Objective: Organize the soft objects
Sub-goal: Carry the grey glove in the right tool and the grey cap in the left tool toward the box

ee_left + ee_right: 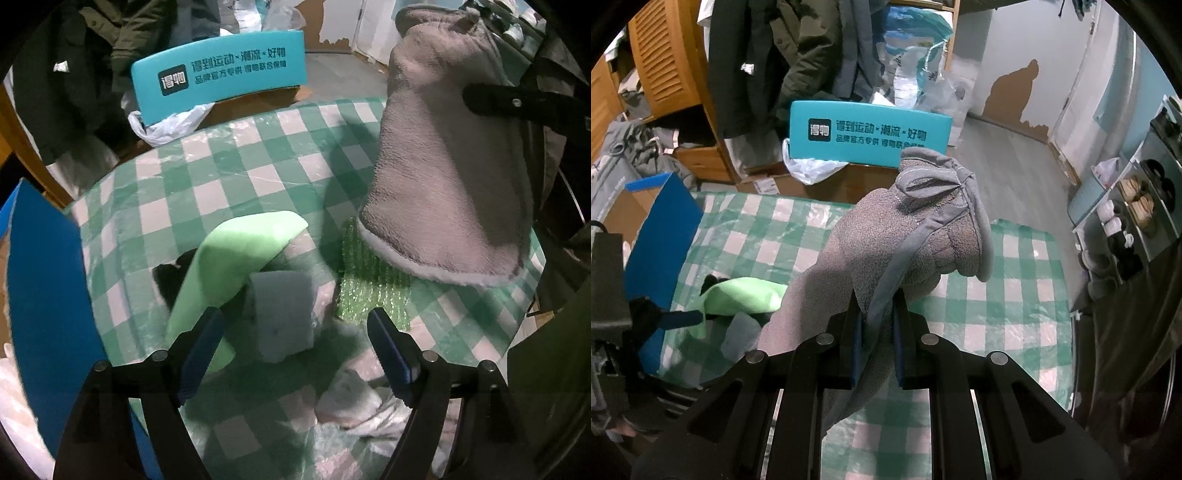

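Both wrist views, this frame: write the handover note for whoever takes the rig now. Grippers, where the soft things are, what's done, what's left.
Right gripper: shut on the grey fleece cloth, held lifted above the checked table.
Left gripper: open, nothing held, pointing down over the grey sponge block.
Sponge block sits on the table against the light green foam sheet; a green bubble wrap piece lies under the hanging cloth; a blue box stands at the table's left edge.
Done: the cloth is picked up.
Left: place the cloth; sponge, foam and bubble wrap still lie loose. Where they go, the views don't show.
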`<state>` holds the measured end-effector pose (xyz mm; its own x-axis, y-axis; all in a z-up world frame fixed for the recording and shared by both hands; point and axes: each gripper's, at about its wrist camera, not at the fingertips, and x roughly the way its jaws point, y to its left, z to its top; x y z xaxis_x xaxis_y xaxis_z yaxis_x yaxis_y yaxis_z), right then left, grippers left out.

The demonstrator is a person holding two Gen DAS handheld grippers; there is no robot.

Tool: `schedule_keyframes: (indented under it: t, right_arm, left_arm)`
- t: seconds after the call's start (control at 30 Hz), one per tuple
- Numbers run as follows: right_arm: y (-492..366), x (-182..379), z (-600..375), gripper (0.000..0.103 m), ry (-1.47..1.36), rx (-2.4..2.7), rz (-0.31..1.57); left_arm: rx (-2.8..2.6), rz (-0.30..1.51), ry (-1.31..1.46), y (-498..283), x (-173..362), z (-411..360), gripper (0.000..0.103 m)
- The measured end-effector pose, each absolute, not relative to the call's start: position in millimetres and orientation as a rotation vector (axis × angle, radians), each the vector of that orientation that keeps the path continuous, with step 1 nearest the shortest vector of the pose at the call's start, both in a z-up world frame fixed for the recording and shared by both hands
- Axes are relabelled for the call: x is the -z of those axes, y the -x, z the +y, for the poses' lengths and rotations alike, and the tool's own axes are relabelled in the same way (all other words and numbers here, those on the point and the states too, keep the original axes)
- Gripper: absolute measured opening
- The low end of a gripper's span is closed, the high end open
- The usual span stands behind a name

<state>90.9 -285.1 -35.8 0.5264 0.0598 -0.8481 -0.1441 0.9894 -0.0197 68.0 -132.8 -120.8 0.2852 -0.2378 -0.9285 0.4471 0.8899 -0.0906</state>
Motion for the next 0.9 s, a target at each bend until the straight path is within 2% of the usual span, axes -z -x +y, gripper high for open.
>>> schedule_keyframes:
  t: [0.23,0.33,0.4,0.5,0.57,0.67,0.9]
  right_arm:
    - [-91.1,36.7,-289.9,0.012,0.088,-0.117,1.012]
    - [-91.2,36.6,-290.1,0.012,0.088,-0.117,1.013]
    - [-91.2,36.6,-290.1,0.012,0.088,-0.118,1.013]
    - [-91.7,36.2,-291.0,0.012,0.086,-0.117,1.013]
    - [-91.7,35.6,-292.1,0.012,0.085,-0.116,1.012]
    - [-91.9,33.1,-293.5,0.012,0.083,-0.115,1.008]
    - [-89.4,25.2,-288.7,0.012,0.084,-0.116,0.99]
  left_arm:
    - [0.466,1.249,-0.189,-82.2,145.2,-144.2,0.081]
    - [0.467,1.264,-0.189,-85.5,152.9,-144.9,0.075]
    - [0.463,1.272,-0.187,-87.2,155.8,-143.7,0.053]
    - [0.464,1.283,-0.18,-86.9,156.8,-141.0,0.028]
    - [0.466,1.279,-0.172,-85.5,153.7,-139.4,0.022]
    - [0.479,1.252,-0.165,-81.0,142.2,-138.4,0.018]
    - [0.501,1.189,-0.129,-72.4,108.2,-130.6,0.018]
